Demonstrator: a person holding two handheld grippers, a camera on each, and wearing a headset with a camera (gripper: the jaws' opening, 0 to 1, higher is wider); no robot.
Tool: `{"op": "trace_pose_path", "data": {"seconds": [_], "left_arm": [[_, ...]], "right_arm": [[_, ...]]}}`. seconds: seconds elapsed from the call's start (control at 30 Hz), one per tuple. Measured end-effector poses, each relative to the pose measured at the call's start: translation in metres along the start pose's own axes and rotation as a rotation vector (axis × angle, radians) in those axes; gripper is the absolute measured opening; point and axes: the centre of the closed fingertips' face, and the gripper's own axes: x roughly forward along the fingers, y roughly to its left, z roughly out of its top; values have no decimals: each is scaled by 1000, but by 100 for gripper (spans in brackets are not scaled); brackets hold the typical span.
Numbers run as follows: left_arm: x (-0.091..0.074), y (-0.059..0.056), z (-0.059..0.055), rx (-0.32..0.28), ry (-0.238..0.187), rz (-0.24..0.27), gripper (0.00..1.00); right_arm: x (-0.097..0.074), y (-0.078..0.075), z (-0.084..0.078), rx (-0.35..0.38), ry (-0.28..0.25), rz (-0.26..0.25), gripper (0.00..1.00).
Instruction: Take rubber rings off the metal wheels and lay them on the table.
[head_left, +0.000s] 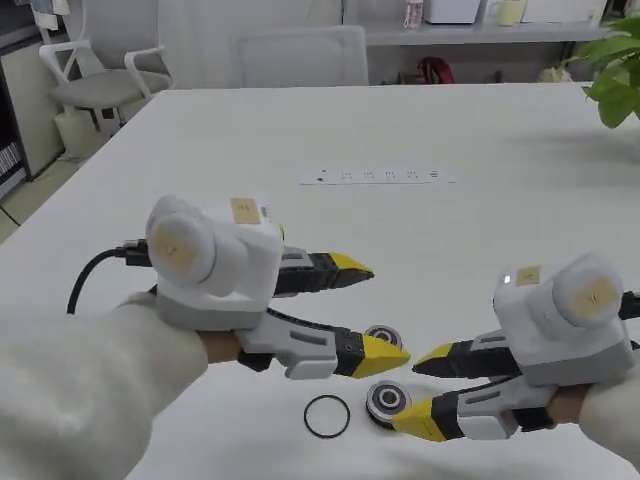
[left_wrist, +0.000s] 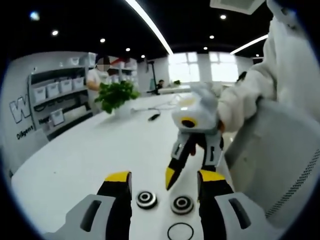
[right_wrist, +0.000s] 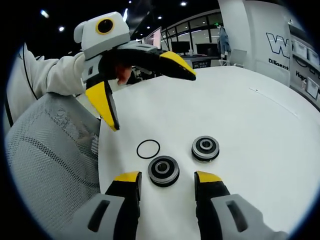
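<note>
Rubber ring (head_left: 327, 416) flat on table (head_left: 300, 130), just beside near wheel (head_left: 387, 400). Right gripper (head_left: 405, 395) jaws spread, empty, near wheel between tips. Second wheel (head_left: 383, 336) just beyond near wheel. Left gripper (head_left: 388, 312) near, jaws wide, empty. Power strip (head_left: 378, 177) well beyond.
</note>
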Motion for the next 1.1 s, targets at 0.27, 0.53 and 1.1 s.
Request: {"op": "trace_pose_path", "data": {"seconds": [0.27,0.53,1.1], "left_arm": [[8,-9,-28,-7,58,-30,51],[11,-12,-52,-58,87,-30,41],[23,-24,-72,-65,134,-60,27]], "right_arm": [[2,2,-3,-10,14,9,38],[3,4,-6,-13,22,14,37],[7,7,-10,-20,38,24,33]]}}
